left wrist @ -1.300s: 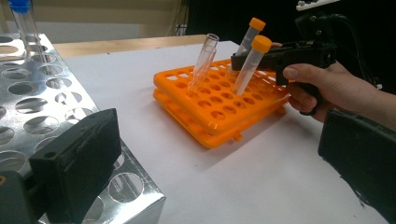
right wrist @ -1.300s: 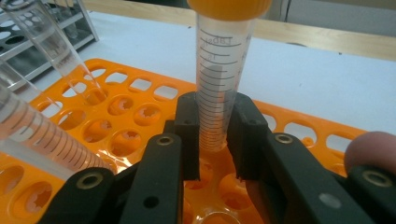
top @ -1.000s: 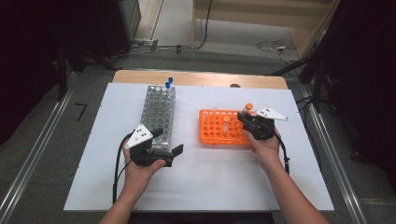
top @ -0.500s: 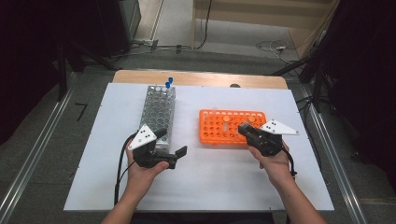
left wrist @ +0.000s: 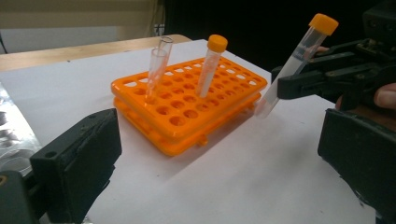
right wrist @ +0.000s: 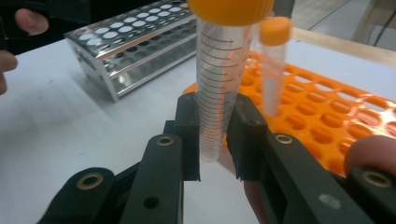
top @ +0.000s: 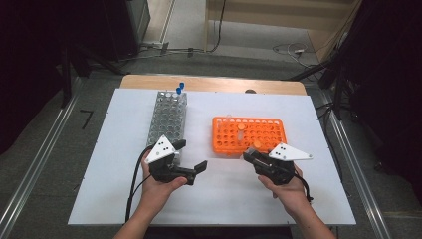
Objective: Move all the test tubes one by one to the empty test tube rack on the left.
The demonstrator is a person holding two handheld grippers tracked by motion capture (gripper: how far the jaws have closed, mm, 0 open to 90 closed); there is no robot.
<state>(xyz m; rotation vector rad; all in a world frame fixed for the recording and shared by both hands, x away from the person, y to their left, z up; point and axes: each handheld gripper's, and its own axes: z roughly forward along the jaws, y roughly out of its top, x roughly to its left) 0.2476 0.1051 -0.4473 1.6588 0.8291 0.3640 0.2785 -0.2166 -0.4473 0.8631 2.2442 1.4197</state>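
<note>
My right gripper point(top: 253, 155) is shut on a clear graduated tube with an orange cap point(right wrist: 217, 88) and holds it upright just off the near edge of the orange rack point(top: 226, 142). From the left gripper view the same tube point(left wrist: 293, 60) leans in the right gripper point(left wrist: 299, 86) beside the orange rack point(left wrist: 187, 105). In that rack stand one orange-capped tube point(left wrist: 211, 70) and an uncapped clear tube point(left wrist: 156, 70). My left gripper point(top: 190, 155) is open with nothing between its jaws, near the metal rack point(top: 168, 117).
Two blue-capped tubes point(top: 179, 88) stand at the far end of the metal rack point(right wrist: 135, 42). Everything sits on a white board point(top: 124, 199) over a wooden table. Bare board lies between the grippers and along the near edge.
The right gripper has carried the orange-capped tube from above the orange rack toward the person, past the rack's near edge. The left gripper has barely moved.
</note>
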